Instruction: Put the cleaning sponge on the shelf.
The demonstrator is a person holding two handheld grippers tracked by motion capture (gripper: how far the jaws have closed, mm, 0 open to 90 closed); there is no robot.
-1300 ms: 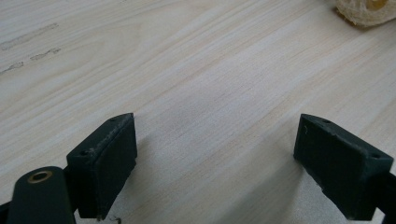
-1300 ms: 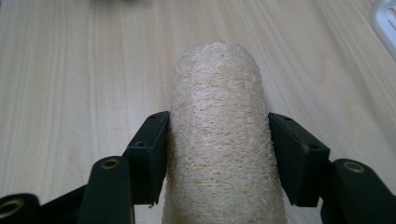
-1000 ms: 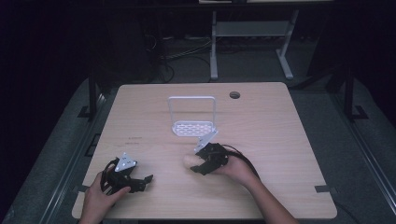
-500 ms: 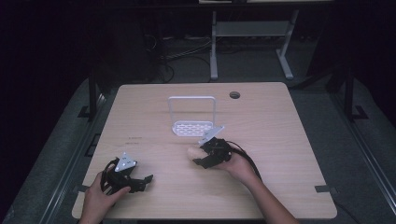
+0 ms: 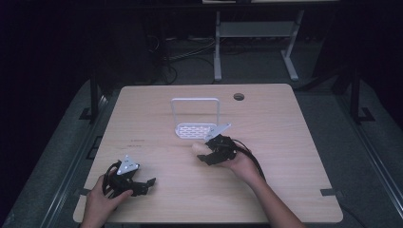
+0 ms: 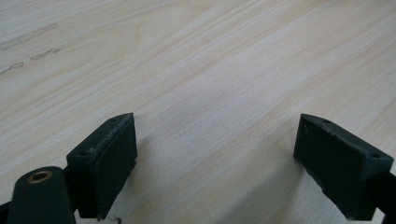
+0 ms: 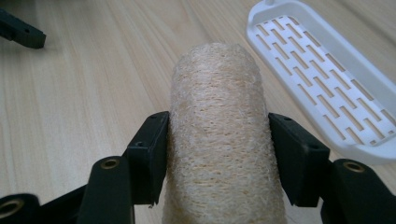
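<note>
On the pale wooden desk [image 5: 285, 142], the right gripper [image 7: 217, 140] jaws clamp a tan fibrous loofah cylinder [image 7: 219, 135] pointing straight ahead; the white slotted plastic tray [image 7: 327, 79] lies ahead-right; the left gripper [image 6: 215, 158] jaws gape empty.

A pale beige loofah roll [image 7: 217, 135], showing a coarse woven fibre pattern, is sitting between the black jaws of the right gripper [image 7: 217, 161]. To its right, a white rack [image 7: 327, 79] is displaying rows of slotted cut-outs. The light wood-grain table [image 6: 201, 70] is showing fine streaks under the black left gripper [image 6: 215, 163].
</note>
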